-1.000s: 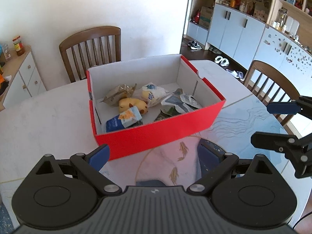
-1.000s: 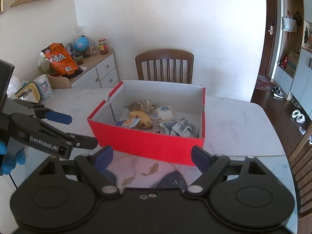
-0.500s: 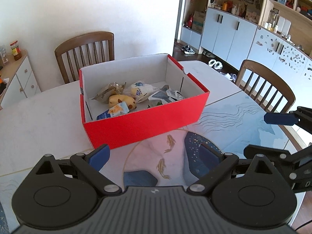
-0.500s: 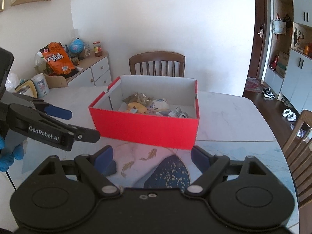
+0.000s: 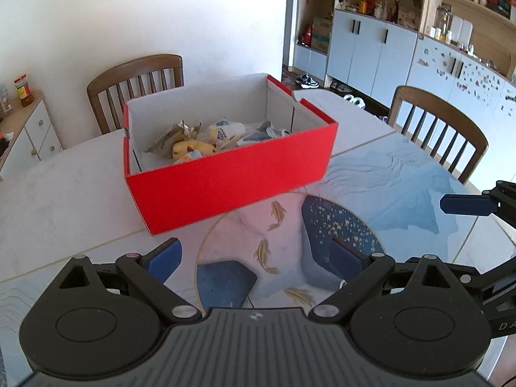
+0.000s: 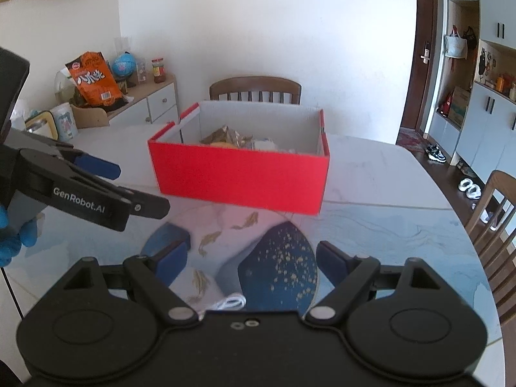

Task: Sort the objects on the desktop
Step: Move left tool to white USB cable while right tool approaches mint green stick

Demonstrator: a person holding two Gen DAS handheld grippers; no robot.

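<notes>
A red cardboard box (image 5: 232, 177) with a white inside stands on the table, holding several snack packets (image 5: 174, 137) and a yellow item (image 5: 190, 148). In the right wrist view the red box (image 6: 238, 177) shows mostly its front wall. My left gripper (image 5: 254, 259) hovers open over the fish-patterned mat, short of the box, with nothing between its blue pads. My right gripper (image 6: 253, 261) is likewise open and empty. Each sees the other: the right gripper (image 5: 477, 242) at the right edge, the left gripper (image 6: 135, 190) at the left, held by a blue-gloved hand (image 6: 9, 242).
The marble table (image 5: 58, 200) carries a round blue mat with gold fish (image 5: 277, 216). A white cord (image 6: 229, 303) lies near its front. Wooden chairs (image 5: 135, 87) (image 5: 441, 125) stand behind and to the right. A sideboard with an orange bag (image 6: 93, 80) is at left.
Both grippers have drawn back from the box and sunk lower, so the box looks farther off and less of its contents shows. Both stay open.
</notes>
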